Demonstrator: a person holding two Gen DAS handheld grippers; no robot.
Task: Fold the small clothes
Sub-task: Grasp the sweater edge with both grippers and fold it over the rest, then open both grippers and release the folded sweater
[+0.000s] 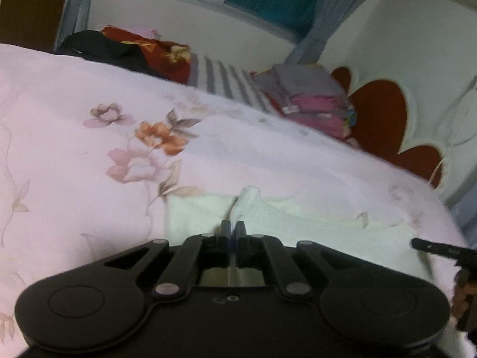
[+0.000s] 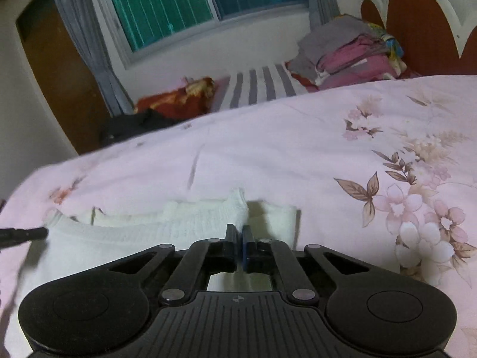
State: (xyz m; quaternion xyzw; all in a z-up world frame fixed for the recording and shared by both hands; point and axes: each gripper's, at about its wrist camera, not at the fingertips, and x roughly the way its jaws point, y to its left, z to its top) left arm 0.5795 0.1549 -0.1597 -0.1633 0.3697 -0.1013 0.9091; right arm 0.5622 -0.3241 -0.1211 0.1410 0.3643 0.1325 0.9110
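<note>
One white garment (image 2: 184, 223), ribbed knit, lies on the pink floral quilt (image 2: 298, 149) near its close edge, partly bunched with a ridge pulled up in the middle. Two grippers on it. Left gripper (image 1: 233, 227): fingers pressed together, only a sliver of gap, a pinch of white cloth rising right at the tips; its tip also shows in the right view at the left edge (image 2: 23, 234), at the garment's collar end. Right gripper (image 2: 238, 232): fingers likewise closed, clamping a raised fold of the ribbed fabric; part of it and the holding hand (image 1: 462, 295) show at the right edge of the left view. The two grip points are well apart along the garment. Beyond the quilt: one grey-and-white striped sheet (image 2: 259, 89), one stack of folded clothes (image 2: 351, 56) in grey and pink near the headboard (image 2: 417, 15), which is white with dark red inlays. One red floral cushion (image 2: 179, 98) and one dark garment (image 2: 137, 125) sit at the far side under the window (image 2: 190, 3). Two grey curtains (image 2: 86, 38), one each side of the window. One brown door (image 2: 59, 68) left of them.
</note>
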